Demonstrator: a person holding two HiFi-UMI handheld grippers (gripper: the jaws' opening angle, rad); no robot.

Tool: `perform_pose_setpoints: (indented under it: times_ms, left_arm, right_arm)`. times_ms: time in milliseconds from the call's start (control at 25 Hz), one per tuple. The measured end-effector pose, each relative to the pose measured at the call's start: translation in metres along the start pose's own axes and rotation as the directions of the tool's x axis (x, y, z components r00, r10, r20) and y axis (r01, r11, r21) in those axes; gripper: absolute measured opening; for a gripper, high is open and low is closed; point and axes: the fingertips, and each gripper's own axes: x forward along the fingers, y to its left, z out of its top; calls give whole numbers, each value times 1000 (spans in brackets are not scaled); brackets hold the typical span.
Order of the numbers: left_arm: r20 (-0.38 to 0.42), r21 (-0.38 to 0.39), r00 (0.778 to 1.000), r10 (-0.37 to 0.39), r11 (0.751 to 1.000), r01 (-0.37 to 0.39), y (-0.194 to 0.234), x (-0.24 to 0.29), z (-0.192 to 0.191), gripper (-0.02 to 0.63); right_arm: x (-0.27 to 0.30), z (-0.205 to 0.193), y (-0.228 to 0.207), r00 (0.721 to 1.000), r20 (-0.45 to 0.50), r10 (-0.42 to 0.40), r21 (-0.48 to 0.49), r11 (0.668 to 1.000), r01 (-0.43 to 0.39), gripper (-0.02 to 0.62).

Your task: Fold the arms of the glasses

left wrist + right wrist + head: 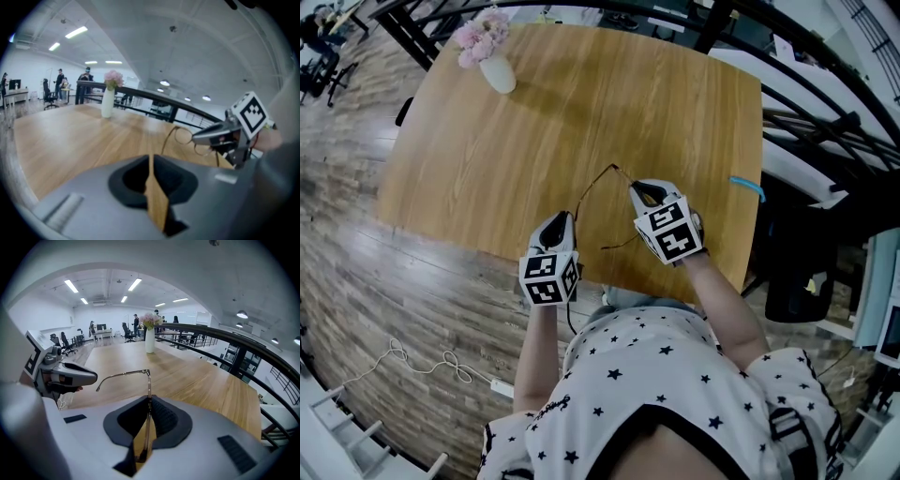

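Clamping the glasses (148, 380) edge-on at the front frame, the right tongs (148, 399) are closed, with the pads pressed on the thin metal rim. The frame rises out of the jaws to a hinge. From there one arm (123, 374) runs out sideways toward the left tongs (152, 165).

The left tongs are parted by a narrow slit only. Nothing shows in the slit but the wood of the table (581, 103) beyond, so they grip nothing. They sit near the free end of that arm, apart from it.

Position of the work: the glasses are carried between the two tongs, over the near part of the table and, as far as the views show, clear of its surface. In the head view a second thin wire shows lower down beside the right tongs. Whether it is the other arm, and whether it is folded, cannot be told.

Step in hand, by judgement: the visible arm stands roughly square to the front frame, so its fold is not yet made. The right tongs serve as the holder and the left tongs as the working tool.

Next move, by judgement:
- Bring the left tongs against the outer side of the arm, near its tip.
- Sweep the arm about the hinge toward the lenses.
- Keep the right tongs steady, since the rim is thin and may twist or slip in the pads.
- Apply light force only, because the hinge is likely delicate.
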Motion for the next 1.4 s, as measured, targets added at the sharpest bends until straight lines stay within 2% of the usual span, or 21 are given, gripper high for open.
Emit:
perform_pose_setpoints:
  times_ms: [480,1400]
  left_arm:
    - [-11,46,1000,14,999,-13,-3,-3,-2,11]
    - [-31,98,995,-97,990,100,-47,0,-1,8]
  right_arm:
    - [-17,14,2,999,39,-11,-7,1000,12,31]
    - [-16,23,11,999,53,2,-22,1000,-1,31]
